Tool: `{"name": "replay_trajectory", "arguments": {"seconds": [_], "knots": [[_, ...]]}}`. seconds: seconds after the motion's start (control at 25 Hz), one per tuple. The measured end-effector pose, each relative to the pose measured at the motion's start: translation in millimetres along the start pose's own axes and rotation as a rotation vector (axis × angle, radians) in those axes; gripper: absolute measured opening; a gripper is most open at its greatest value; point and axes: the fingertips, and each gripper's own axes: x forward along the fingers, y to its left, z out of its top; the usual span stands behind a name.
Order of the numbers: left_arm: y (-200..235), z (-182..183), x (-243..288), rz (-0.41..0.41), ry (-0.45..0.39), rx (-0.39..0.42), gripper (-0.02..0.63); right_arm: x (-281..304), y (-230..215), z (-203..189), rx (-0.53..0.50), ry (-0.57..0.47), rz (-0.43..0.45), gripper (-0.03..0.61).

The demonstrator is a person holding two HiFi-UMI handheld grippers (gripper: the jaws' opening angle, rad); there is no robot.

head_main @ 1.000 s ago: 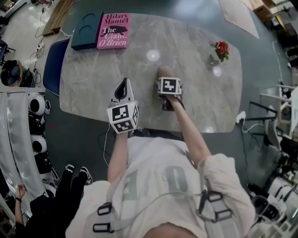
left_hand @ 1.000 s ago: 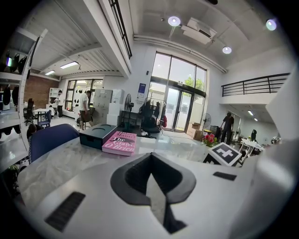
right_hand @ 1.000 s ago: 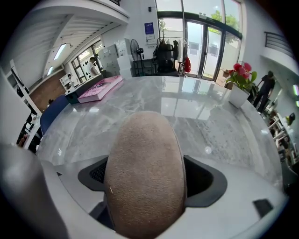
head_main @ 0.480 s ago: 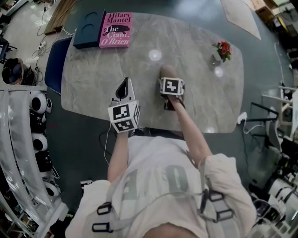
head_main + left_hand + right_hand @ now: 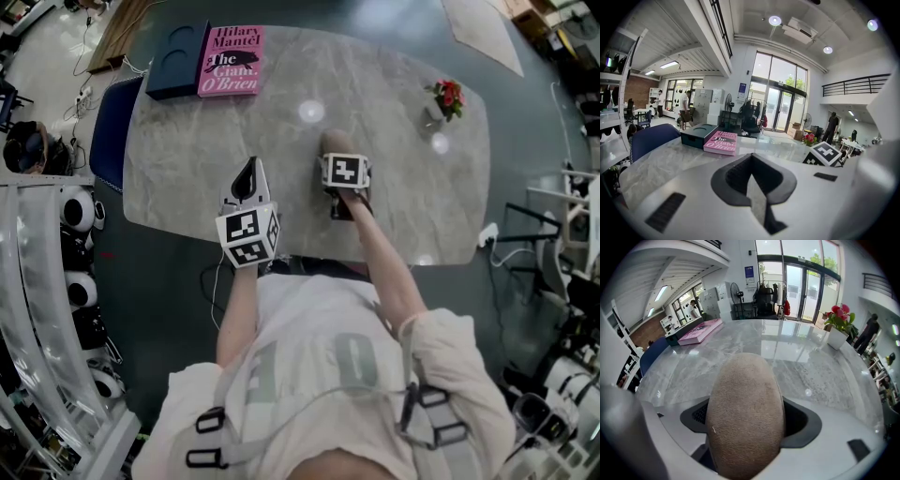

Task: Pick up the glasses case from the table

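Fingers [image 5: 808, 420] of my right gripper [image 5: 336, 161] clamp the tan glasses case [image 5: 745, 413]; I would lift it straight, with firm grip.

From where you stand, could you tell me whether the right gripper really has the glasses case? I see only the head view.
Observer: Yes. In the right gripper view the right gripper is shut on the tan glasses case, which fills the gap between its jaws.
Operator: Thank you. Does the left gripper hold anything?
Observer: No. The left gripper view shows the left gripper shut, with nothing between its jaws.
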Motion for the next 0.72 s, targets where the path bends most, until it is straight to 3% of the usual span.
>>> {"name": "replay_trajectory", "arguments": {"seconds": [0.24, 0.32, 0.48, 0.72], "knots": [[-2.8, -2.1, -2.7, -0.004, 0.001, -0.005, 0.003, 4.4, 17.0, 6.4, -0.004, -0.022, 0.094, 0.402], [-4.0, -1.2, -3.5, -0.004, -0.003, -0.005, 0.003, 4.0, 11.8, 6.7, -0.013, -0.018, 0.075, 0.399], [-5.6, 1.7, -5.9, -0.007, -0.011, -0.001, 0.003, -4.4, -15.8, 1.6, -0.024, 0.036, -0.048, 0.397], [-8.3, 9.5, -6.7, -0.014, -0.028, 0.005, 0.003, -26.5, -1.3, 39.9, -0.026, -0.061, 0.017, 0.397]]}}
